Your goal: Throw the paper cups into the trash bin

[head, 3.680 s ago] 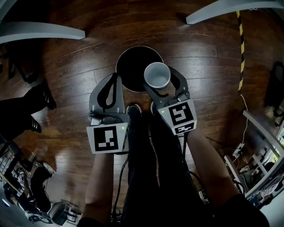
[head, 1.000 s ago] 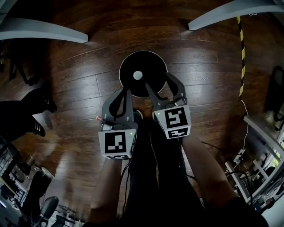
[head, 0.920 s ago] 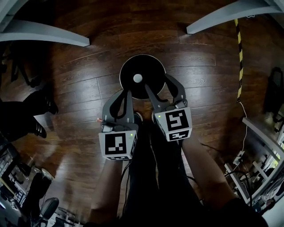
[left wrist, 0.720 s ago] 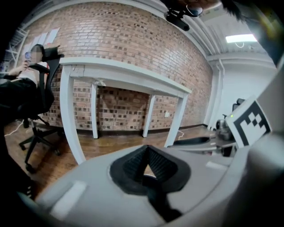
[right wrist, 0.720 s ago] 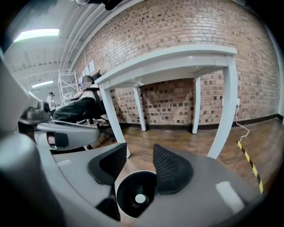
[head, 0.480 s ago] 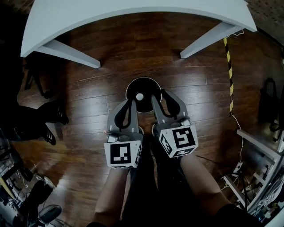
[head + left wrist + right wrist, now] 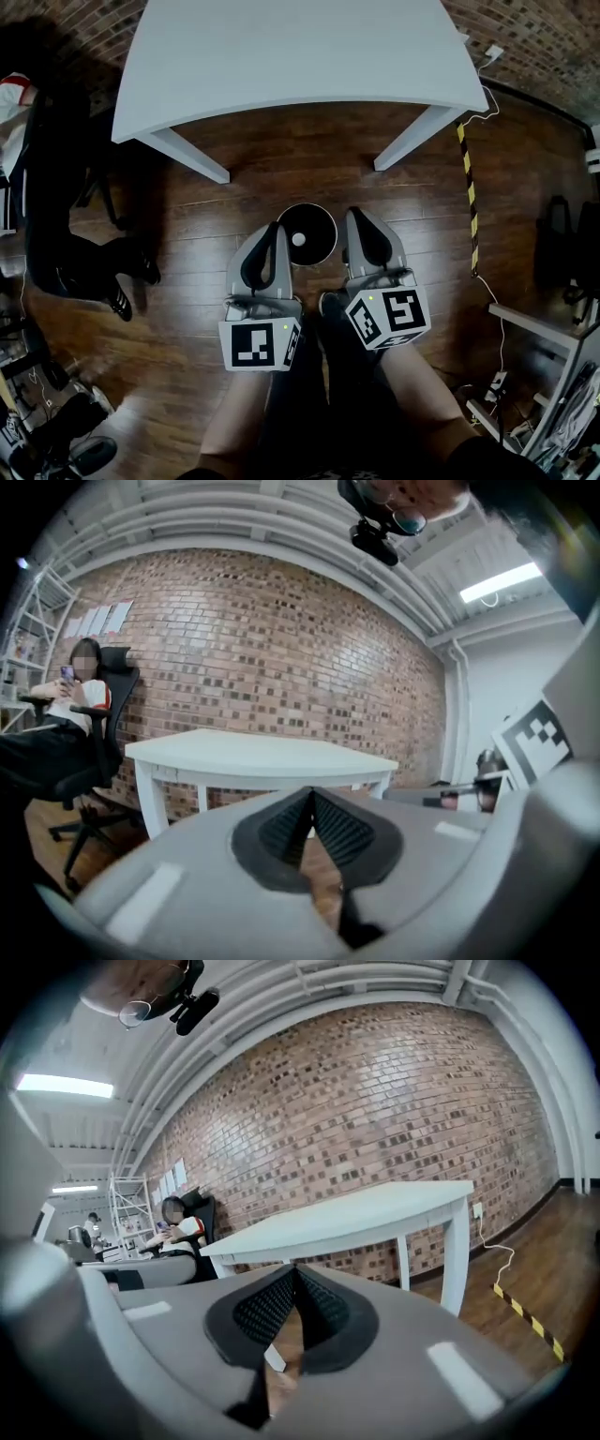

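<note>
A round black trash bin (image 7: 317,225) stands on the dark wood floor in the head view, with a white paper cup (image 7: 298,240) lying inside it. My left gripper (image 7: 275,229) is shut and empty at the bin's left rim. My right gripper (image 7: 353,215) is shut and empty at the bin's right rim. In the left gripper view the black ribbed pads (image 7: 292,825) meet at their tips. In the right gripper view the pads (image 7: 270,1304) also touch, with nothing between them. Both gripper views look level toward a white table (image 7: 253,754) (image 7: 375,1211), and the bin is out of their sight.
The white table (image 7: 300,56) stands just beyond the bin, its legs (image 7: 187,155) on either side. A person sits in an office chair (image 7: 52,187) at the left. Yellow-black tape (image 7: 466,187) runs along the floor on the right, with shelving and cables (image 7: 525,375) past it.
The right gripper let the cup fall into the bin, then its jaws closed. Both grippers drew back from over the bin, and the view lifted so the table appeared.
</note>
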The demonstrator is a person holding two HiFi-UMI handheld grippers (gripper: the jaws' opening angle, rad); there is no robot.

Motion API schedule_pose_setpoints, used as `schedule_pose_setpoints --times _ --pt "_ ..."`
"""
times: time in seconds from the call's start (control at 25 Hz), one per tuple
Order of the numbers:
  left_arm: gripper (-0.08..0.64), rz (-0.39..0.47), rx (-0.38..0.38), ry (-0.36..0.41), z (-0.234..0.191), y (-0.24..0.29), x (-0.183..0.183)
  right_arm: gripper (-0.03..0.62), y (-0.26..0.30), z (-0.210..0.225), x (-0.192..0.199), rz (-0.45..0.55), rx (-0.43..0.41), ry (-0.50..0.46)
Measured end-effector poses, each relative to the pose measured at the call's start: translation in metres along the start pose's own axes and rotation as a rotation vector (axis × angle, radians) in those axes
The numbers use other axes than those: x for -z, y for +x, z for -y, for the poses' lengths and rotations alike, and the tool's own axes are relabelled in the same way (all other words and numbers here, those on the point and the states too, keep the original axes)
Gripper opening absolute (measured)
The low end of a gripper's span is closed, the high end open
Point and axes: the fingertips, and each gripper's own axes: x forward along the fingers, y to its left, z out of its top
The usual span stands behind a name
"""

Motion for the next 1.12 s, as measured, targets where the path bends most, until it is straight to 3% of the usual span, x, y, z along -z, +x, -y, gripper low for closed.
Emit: schedule_pose_setpoints --times 0.16,0.32,0.56,0.88,1.12 --pt "0.005 0.053 0.006 0.017 0.01 -0.01 -0.05 0.008 -0.011 -0.01 -0.05 0.034 -0.042 -0.072" --pt "0.005 0.095 0.027 0.044 0.018 -0.018 -0.097 0.008 -0.023 -0.014 -0.098 0.078 -0.051 -0.075" --pt "0.005 0.151 0.061 0.087 0.035 -0.035 -0.151 0.008 -0.04 -0.042 -0.161 0.181 -0.142 -0.135" --pt "0.005 0.218 0.076 0.108 0.055 -0.061 -0.198 0.008 -0.073 -0.07 -0.221 0.319 -0.191 -0.168" --pt "0.005 0.253 0.105 0.128 0.071 -0.076 -0.22 0.008 -0.092 -0.089 -0.24 0.378 -0.248 -0.227"
